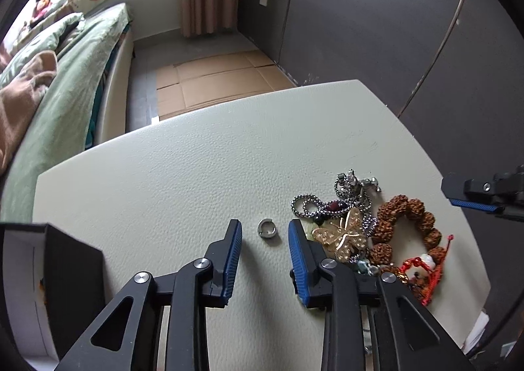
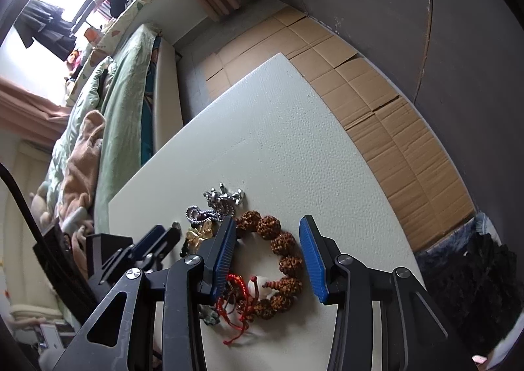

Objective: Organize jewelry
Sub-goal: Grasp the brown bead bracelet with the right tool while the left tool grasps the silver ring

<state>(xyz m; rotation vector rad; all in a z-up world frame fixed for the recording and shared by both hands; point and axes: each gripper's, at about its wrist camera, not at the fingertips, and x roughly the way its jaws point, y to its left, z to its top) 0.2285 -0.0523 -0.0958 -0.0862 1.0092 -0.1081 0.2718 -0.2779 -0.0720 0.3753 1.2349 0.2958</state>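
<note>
The left gripper (image 1: 265, 233) hangs low over the pale, leather-textured table (image 1: 183, 167) with its jaws spread apart, and the small silver ring (image 1: 266, 228) lies flat on the table between the 2 blue-padded tips, touching neither. Just beside the right-hand tip sits the jewelry heap: a gold butterfly brooch (image 1: 342, 237) overlapping a silver beaded chain (image 1: 309, 207), a cluster of silver metal charms (image 1: 352, 182) farther back, and a brown bracelet of knobbly seed beads (image 1: 407, 223) with a red knotted cord (image 1: 425, 267) at its near end. The right gripper (image 2: 268, 233) is also parted and empty, hovering over the brown bracelet (image 2: 283, 253), whose beads curve between its tips. A black box with a white lining (image 1: 49, 285) stands at the table's near left corner.
</note>
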